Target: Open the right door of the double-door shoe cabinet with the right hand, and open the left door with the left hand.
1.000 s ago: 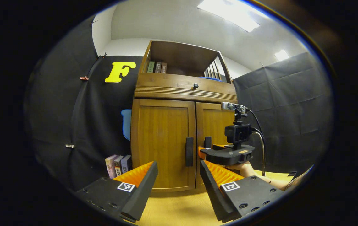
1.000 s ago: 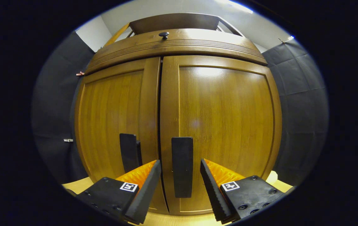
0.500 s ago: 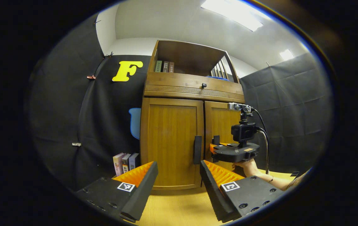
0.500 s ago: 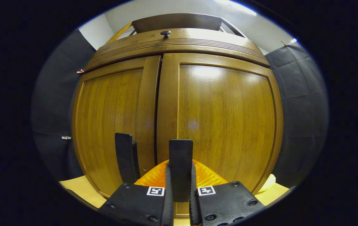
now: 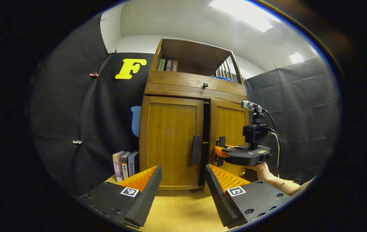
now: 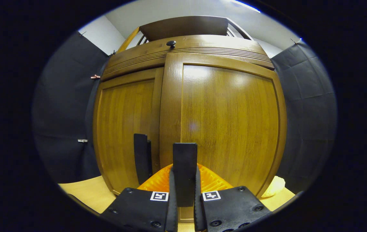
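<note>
Shoe cabinet (image 5: 183, 129) stands on the wooden floor (image 5: 183, 212) against the black booth wall, seen in the left gripper view. Left door (image 5: 169, 141) sits flush in its frame, with its dark upright handle (image 5: 196, 150) at the inner edge. Right door (image 5: 228, 135) is swung out a little; a dark gap runs between the two doors. Left gripper (image 5: 181, 180) hangs in front of the cabinet, well apart from it, jaws spread wide, nothing between them and touching nothing. Right gripper (image 5: 219, 152) shows farther off, held from below by a hand (image 5: 260, 168); its tips are at the right door's handle (image 5: 222, 142), but the grip itself is too small to judge in this view. A cable (image 5: 276, 141) loops from the camera mounted on it. A drawer knob (image 5: 205, 85) sits above the doors, books (image 5: 167, 65) stand on the open top shelf, and more books (image 5: 125, 163) stand on the floor just beside the cabinet's left side.

Right gripper view: right gripper (image 6: 185, 196) is closed narrow on the right door's handle (image 6: 185, 167), one finger pressing each side of the bar. Right door (image 6: 228, 129) stands forward of the left door (image 6: 125, 129), overlapping its inner edge. Left door handle (image 6: 141, 158) is free. Drawer knob (image 6: 171, 43) is above.
</note>
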Available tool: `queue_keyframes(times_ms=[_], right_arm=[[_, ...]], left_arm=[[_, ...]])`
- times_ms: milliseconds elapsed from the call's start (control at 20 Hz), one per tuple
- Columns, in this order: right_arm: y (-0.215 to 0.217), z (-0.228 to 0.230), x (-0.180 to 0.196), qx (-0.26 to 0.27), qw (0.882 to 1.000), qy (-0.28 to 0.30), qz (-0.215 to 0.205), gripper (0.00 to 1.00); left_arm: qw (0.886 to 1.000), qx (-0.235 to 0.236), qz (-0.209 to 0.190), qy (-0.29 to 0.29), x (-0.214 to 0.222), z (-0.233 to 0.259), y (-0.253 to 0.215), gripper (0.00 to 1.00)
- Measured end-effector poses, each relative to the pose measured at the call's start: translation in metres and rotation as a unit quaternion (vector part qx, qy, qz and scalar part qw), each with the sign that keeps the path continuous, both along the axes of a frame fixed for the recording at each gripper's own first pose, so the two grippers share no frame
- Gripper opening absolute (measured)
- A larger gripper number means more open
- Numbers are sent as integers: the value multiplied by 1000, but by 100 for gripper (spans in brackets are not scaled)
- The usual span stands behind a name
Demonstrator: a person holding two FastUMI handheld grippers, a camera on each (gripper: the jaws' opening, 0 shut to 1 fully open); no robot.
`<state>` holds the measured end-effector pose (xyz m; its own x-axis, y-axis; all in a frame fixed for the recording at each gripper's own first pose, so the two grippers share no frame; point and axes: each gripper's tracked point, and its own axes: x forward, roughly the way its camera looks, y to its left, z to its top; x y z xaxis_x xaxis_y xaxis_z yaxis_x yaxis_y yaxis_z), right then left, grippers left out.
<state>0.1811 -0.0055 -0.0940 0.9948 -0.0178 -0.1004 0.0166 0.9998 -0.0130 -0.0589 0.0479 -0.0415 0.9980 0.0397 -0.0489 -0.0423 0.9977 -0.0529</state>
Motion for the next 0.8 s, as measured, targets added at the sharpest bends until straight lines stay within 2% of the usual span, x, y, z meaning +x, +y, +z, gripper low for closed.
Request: queue_keyframes(times_ms=[150, 200, 250, 300, 450, 500, 550, 600, 650, 750, 800], right_arm=[[-4, 7, -22, 0, 1000, -1, 10, 23], [-6, 9, -29, -1, 1000, -2, 13, 28], [-8, 11, -37, 0, 1000, -2, 16, 19], [-10, 12, -43, 0, 1000, 0, 18, 24], [-18, 17, -64, 3, 1000, 3, 24, 23], [-21, 18, -69, 3, 1000, 5, 25, 19], [-25, 20, -75, 3, 1000, 6, 25, 23], [-30, 21, -80, 3, 1000, 8, 24, 19], [-33, 22, -87, 1, 1000, 9, 23, 23], [-41, 25, -98, -3, 1000, 8, 21, 23], [-44, 28, -103, -4, 1000, 7, 19, 19]], left_arm=[[1000, -6, -5, 3, -3, -2, -13, 83], [1000, -8, -6, 4, -5, -3, -16, 83], [1000, -10, -6, 4, -7, -3, -18, 83], [1000, -12, -5, 5, -8, -2, -20, 84], [1000, -19, -9, 4, -11, 0, -29, 84], [1000, -21, -13, 2, -11, 2, -33, 82], [1000, -24, -17, 1, -12, 2, -37, 83], [999, -25, -22, 0, -11, 3, -41, 83], [999, -26, -25, 0, -13, 2, -45, 82], [999, -26, -33, 4, -13, 0, -53, 83], [999, -26, -39, 5, -13, 0, -58, 84]])
